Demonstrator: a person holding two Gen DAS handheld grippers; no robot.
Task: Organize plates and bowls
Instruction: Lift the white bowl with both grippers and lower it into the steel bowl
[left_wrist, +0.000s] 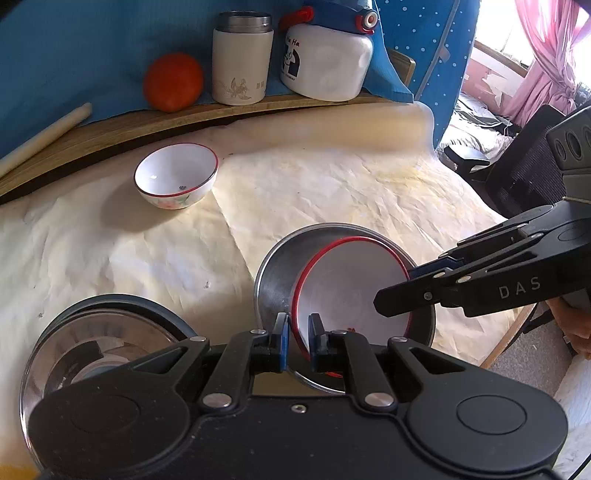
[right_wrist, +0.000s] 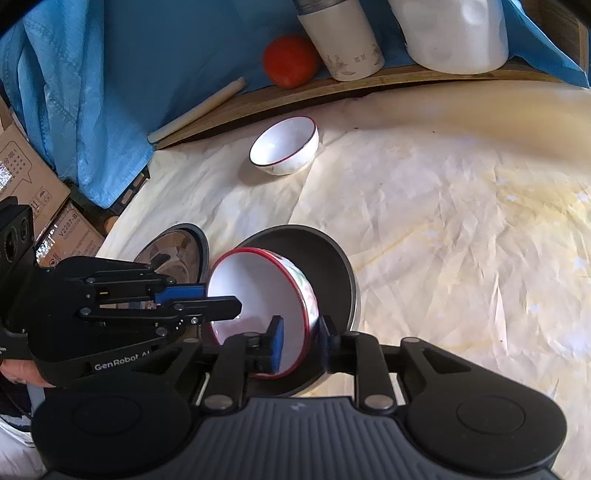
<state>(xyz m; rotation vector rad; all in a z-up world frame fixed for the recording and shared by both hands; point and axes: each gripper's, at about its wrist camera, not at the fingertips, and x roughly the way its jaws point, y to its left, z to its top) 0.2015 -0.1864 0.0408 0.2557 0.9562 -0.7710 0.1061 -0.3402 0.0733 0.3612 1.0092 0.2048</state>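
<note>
A white bowl with a red rim (left_wrist: 351, 288) (right_wrist: 255, 291) stands tilted on its side inside a steel bowl (left_wrist: 275, 273) (right_wrist: 334, 258). My left gripper (left_wrist: 299, 330) (right_wrist: 221, 297) is shut on the near rim of the red-rimmed bowl. My right gripper (right_wrist: 301, 339) (left_wrist: 402, 284) straddles the opposite rim, one finger inside and one outside; a gap shows beside the inner pad, so it is open. A second white bowl (left_wrist: 175, 177) (right_wrist: 284, 146) sits upright farther back on the pale cloth. Another steel bowl (left_wrist: 92, 332) (right_wrist: 177, 251) lies to the left.
On a wooden board (left_wrist: 110, 125) at the back stand an orange-red fruit (left_wrist: 173, 82), a cream flask (left_wrist: 242, 62) and a white jug (left_wrist: 325, 59), with a pale stick (left_wrist: 44, 133) beside them. A black chair (left_wrist: 524, 166) is right of the table; cardboard boxes (right_wrist: 29, 177) are left.
</note>
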